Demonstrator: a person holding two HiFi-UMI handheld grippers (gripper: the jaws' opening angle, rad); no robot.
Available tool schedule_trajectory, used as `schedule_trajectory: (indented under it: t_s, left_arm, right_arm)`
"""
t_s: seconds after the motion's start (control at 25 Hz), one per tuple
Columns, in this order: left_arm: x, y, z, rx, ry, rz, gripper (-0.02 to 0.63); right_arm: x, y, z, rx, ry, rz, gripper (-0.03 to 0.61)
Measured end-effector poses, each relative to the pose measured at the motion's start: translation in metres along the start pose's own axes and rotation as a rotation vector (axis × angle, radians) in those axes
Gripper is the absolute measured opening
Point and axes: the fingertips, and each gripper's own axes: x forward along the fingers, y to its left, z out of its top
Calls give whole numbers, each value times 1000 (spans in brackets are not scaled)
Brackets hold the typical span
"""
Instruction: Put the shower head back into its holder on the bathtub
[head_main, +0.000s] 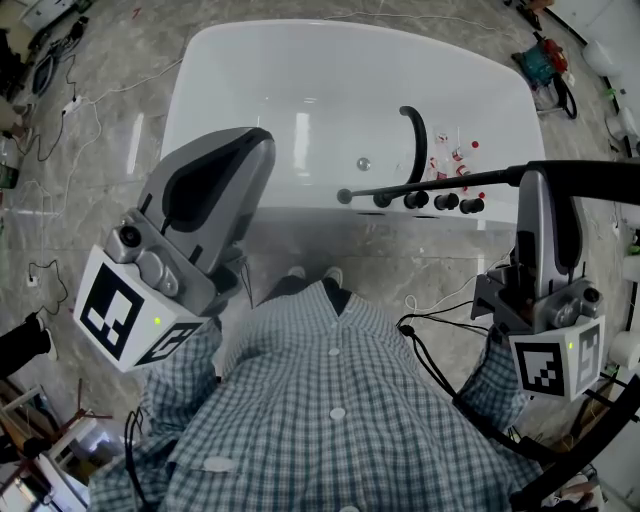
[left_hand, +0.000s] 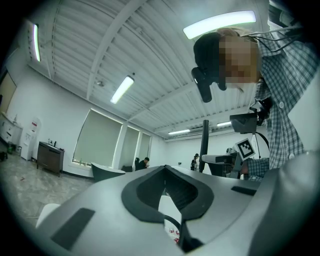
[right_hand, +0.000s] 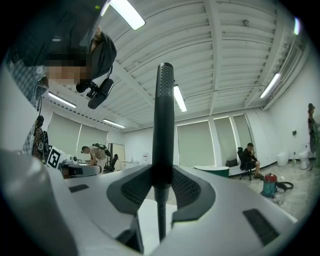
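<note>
The right gripper has its fingers clenched on the slim black cylindrical shower head. The grip sits low on the shaft, so most of the length projects beyond the pads. The left gripper has its fingers pressed together on nothing and is raised well clear of the work.

In the head view the shower head lies level over the near rim of the white oval bathtub. Its free end is just beside a row of round black knobs, and a curved black spout rises behind them. Which fitting is the holder cannot be told — the socket is too small to make out.

Recommended procedure:

1. Locate the socket before moving the shaft.
2. Turn the shaft from level into line with the socket axis. The long overhang will likely magnify any wrist error at the tip, so move slowly.
3. Approach from above, clear of the knobs and spout.
4. Hold the clamp until the fitting bears the weight — a smooth round shaft may twist or slide in the pads.
5. If the tip wanders, the empty left gripper is free to steady it.
</note>
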Motion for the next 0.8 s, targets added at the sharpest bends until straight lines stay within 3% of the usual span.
schedule_trajectory:
  t_s: [0.8]
  left_arm:
    - [0,-2,-10,-18,25,-6,8]
  right_arm:
    - [7,2,-29,61,60,16,118]
